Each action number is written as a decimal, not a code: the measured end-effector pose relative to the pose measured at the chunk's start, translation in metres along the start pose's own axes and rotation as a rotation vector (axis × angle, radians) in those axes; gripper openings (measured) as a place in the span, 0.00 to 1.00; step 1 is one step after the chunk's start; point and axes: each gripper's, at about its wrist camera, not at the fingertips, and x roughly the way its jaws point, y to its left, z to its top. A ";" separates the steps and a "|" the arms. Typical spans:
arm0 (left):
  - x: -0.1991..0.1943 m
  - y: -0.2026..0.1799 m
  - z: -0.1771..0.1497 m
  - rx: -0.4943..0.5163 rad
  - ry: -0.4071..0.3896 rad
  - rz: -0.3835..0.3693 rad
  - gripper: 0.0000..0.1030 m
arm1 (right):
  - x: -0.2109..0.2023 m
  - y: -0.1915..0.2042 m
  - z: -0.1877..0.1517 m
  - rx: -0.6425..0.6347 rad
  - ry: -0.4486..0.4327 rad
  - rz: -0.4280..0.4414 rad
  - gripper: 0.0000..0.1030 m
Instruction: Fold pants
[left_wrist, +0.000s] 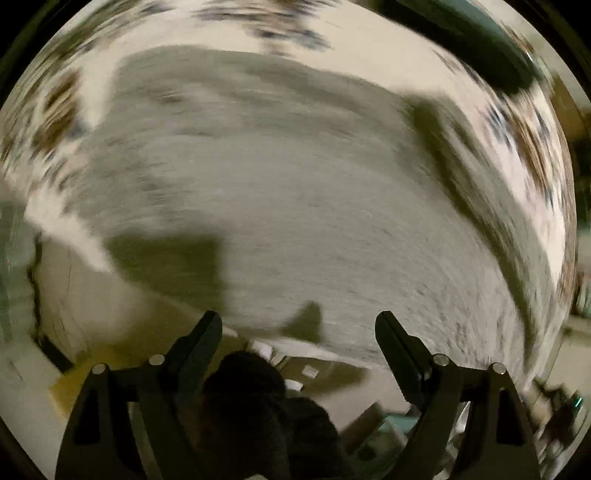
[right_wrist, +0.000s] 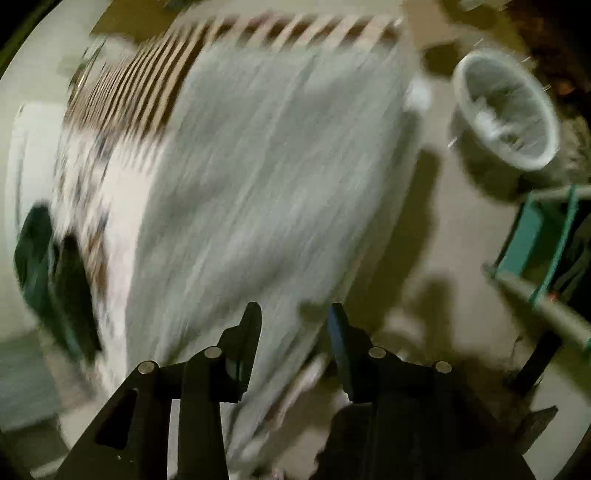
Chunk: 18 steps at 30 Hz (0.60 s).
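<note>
Both views are blurred by motion. The grey pants (left_wrist: 280, 192) lie spread on a patterned white cloth (left_wrist: 524, 147) in the left wrist view. My left gripper (left_wrist: 298, 325) is open and empty above the near edge of the pants. In the right wrist view the pants (right_wrist: 266, 184) hang or stretch as pale grey fabric that runs down between the fingers. My right gripper (right_wrist: 293, 317) has its jaws a little apart with pants fabric between them; I cannot tell whether they pinch it.
A dark green item (right_wrist: 48, 266) lies at the left of the cloth. A white round bin (right_wrist: 506, 107) stands on the floor at upper right. A teal frame (right_wrist: 535, 240) stands at the right. A brown striped cloth edge (right_wrist: 147, 74) lies at the far end.
</note>
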 end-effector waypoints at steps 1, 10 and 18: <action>-0.004 0.016 0.002 -0.042 -0.017 0.003 0.82 | 0.014 0.011 -0.019 -0.015 0.050 0.021 0.39; 0.026 0.132 0.052 -0.284 -0.077 0.031 0.75 | 0.114 0.078 -0.130 -0.108 0.222 0.027 0.39; 0.020 0.173 0.058 -0.322 -0.110 -0.088 0.10 | 0.144 0.106 -0.170 -0.116 0.097 -0.019 0.07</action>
